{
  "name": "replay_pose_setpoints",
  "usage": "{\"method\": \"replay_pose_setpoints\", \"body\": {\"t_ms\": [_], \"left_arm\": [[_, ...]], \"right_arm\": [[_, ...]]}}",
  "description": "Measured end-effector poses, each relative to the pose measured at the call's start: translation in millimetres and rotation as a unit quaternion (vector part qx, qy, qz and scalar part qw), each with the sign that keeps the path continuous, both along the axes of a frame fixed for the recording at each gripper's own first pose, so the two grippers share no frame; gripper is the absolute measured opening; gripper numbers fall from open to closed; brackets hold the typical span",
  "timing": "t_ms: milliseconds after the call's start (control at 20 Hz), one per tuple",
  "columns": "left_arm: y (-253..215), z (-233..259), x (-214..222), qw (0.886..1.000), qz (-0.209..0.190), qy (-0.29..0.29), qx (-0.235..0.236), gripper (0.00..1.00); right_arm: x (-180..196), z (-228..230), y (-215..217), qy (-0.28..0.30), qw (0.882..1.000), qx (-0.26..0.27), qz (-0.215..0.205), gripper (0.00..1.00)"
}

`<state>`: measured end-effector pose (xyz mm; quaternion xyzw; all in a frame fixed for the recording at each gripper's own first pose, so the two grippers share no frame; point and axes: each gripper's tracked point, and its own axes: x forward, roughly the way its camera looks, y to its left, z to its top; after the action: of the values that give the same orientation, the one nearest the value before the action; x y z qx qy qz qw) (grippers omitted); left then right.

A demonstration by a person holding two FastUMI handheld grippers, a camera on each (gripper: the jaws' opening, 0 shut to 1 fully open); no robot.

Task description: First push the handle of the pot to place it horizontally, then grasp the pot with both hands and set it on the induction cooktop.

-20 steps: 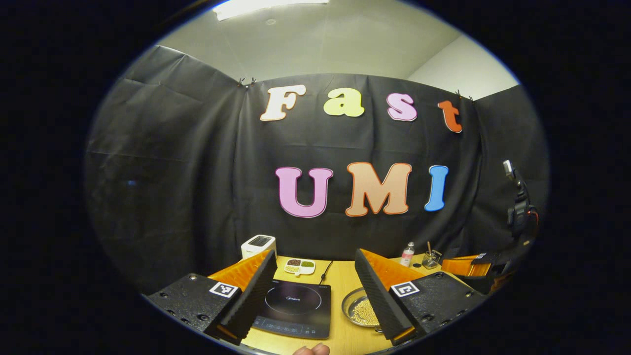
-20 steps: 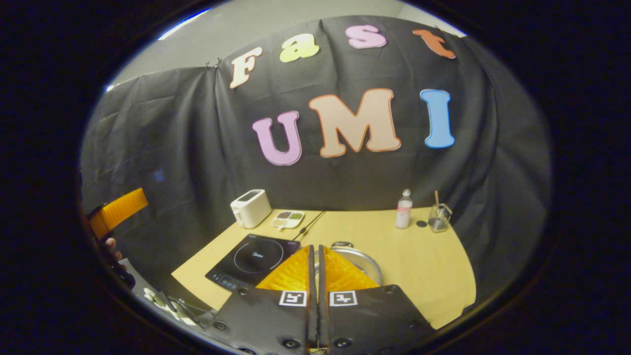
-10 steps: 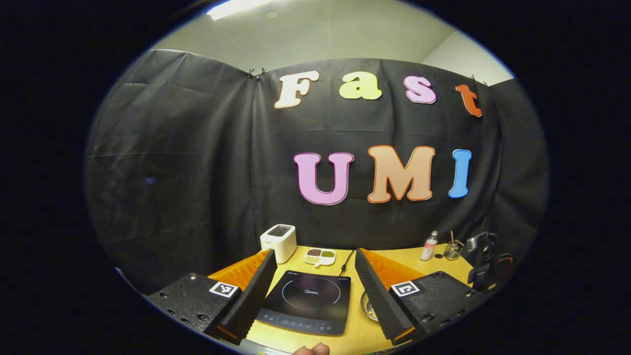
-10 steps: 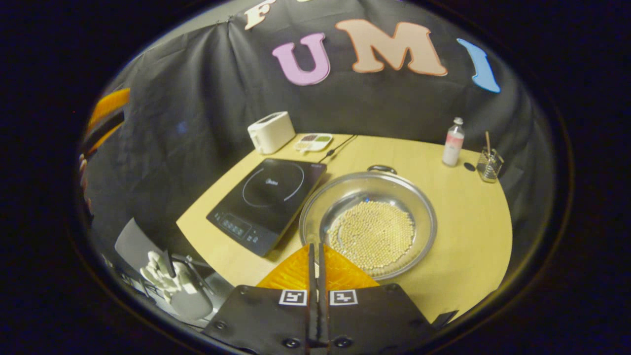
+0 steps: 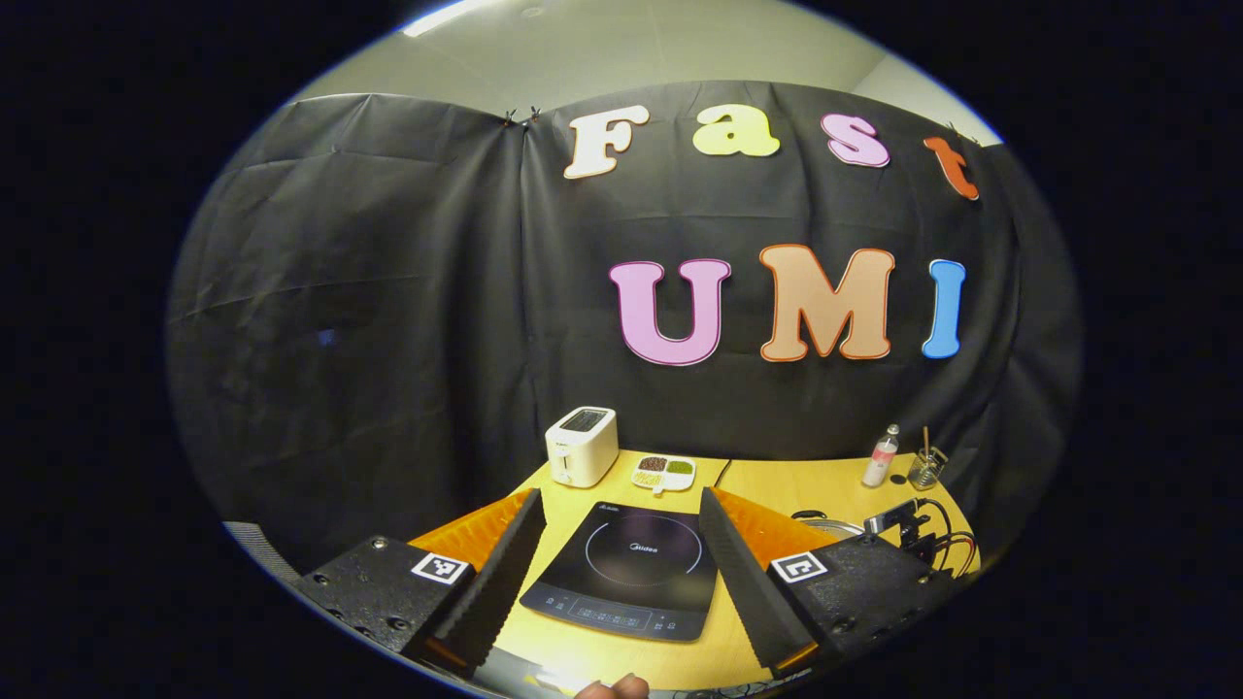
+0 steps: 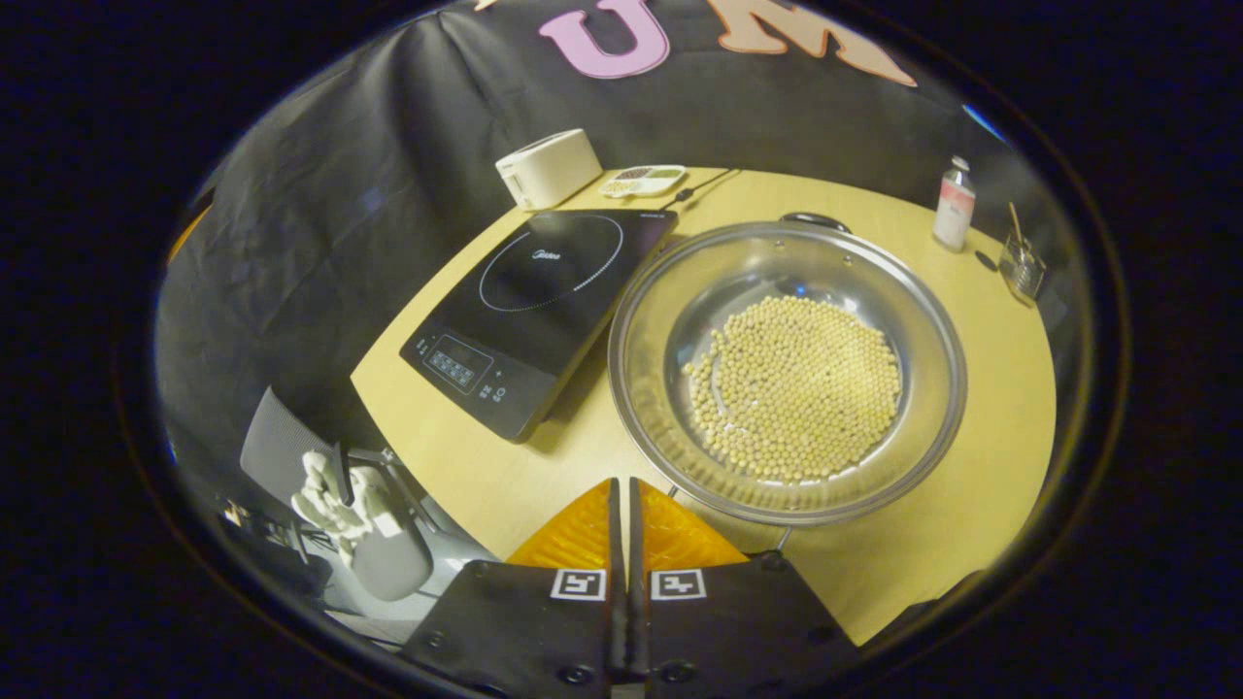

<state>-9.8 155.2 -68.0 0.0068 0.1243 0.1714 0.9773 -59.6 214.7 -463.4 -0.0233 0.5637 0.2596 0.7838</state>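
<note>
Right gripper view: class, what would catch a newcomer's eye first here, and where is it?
The wide steel pot, its bottom covered with pale round beans, sits on the wooden table right of centre. Beside it on the left lies the black induction cooktop, nothing on it. The right tool, fingers together, is near the pot's closest rim.

From my feed, black cloth wall (image 5: pixel 388 291) wraps the booth behind a light wood table (image 6: pixel 981 456). Pale ceiling (image 5: pixel 621 49) above with a bright light strip (image 5: pixel 442 16) far left. A grey chair (image 6: pixel 277 451) sits off the table's near-left edge.
</note>
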Motion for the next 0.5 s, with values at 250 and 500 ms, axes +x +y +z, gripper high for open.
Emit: {"method": "replay_pose_setpoints", "body": {"t_ms": [250, 500], "left_arm": [[-10.7, -0.2, -0.3, 1.0, 0.005, 0.003, 0.007, 0.96], [-32.6, -7.4, 11.6, 1.0, 0.001, 0.0, -0.013, 0.96]], "right_arm": [[-5.5, -14.1, -8.6, 0.045, 0.999, -0.008, -0.002, 0.0], [-2.4, -14.5, -39.3, 0.055, 0.998, -0.03, -0.012, 0.03]]}}
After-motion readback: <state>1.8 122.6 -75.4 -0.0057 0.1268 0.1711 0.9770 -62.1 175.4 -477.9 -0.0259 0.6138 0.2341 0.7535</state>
